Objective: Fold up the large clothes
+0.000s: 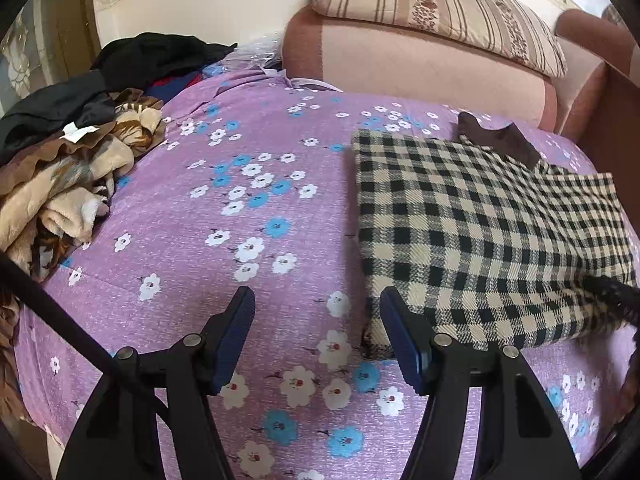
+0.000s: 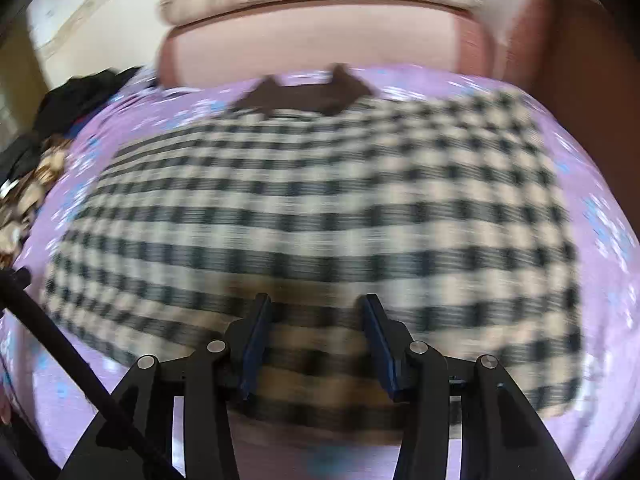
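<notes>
A beige-and-black checked garment (image 1: 480, 232) with a brown collar (image 1: 500, 140) lies folded flat on the purple flowered bedsheet (image 1: 248, 240), on the right in the left wrist view. My left gripper (image 1: 316, 296) hovers open over bare sheet just left of the garment's near corner, with nothing between its fingers. The right wrist view is motion-blurred. There the checked garment (image 2: 320, 208) fills the middle, with its brown collar (image 2: 304, 96) at the far edge. My right gripper (image 2: 317, 300) stands open above the garment's near part, and the cloth lies beneath the fingers, not pinched.
A heap of black clothes (image 1: 120, 68) and a beige-brown fleece (image 1: 68, 184) lies on the bed's left side. A pink bolster (image 1: 420, 64) with a striped pillow (image 1: 440, 12) runs along the far edge. A black cable (image 1: 60, 312) crosses the lower left.
</notes>
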Tool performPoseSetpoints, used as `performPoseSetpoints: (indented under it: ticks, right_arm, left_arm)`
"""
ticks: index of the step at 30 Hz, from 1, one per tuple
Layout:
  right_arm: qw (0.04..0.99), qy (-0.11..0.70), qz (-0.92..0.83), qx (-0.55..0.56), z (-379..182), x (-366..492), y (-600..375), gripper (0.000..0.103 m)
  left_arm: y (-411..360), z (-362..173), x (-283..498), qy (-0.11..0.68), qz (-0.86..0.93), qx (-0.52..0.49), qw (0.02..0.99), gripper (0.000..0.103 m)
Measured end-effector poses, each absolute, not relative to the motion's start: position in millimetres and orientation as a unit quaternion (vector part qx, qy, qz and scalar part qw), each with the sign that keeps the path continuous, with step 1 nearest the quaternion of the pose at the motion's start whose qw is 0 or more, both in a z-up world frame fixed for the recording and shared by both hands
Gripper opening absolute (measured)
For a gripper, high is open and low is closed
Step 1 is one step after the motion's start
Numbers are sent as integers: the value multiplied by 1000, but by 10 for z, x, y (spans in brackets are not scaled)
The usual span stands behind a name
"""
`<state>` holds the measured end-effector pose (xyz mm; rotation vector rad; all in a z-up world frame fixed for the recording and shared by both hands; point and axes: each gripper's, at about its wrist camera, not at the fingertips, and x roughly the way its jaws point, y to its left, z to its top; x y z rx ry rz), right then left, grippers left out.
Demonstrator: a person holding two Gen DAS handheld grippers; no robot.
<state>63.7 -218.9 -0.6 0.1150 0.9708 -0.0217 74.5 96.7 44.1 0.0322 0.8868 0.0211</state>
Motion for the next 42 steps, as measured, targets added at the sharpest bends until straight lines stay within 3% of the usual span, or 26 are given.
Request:
performPoseSetpoints:
  ticks: [11, 15, 27, 37, 42]
  right_arm:
    - [883, 448, -107, 89, 80, 331, -3283, 50]
    - [880, 446, -149, 64, 93, 252, -3409, 58]
    - [882, 417, -123, 184, 146, 16, -3937, 59]
    - [843, 399, -54, 356, -5, -184, -4338, 63]
    - [837, 382, -10, 391, -72, -251, -4338, 64]
  left_arm:
    - [693, 393, 714, 430, 1, 48, 901, 64]
    - [599, 411, 670, 431, -7, 51, 901, 64]
    - [55, 525, 497, 430, -48, 90, 897, 64]
    - [-734, 382, 485, 463, -130, 92, 872, 65]
    - [-1204, 337, 382, 460, -182, 115, 861, 65]
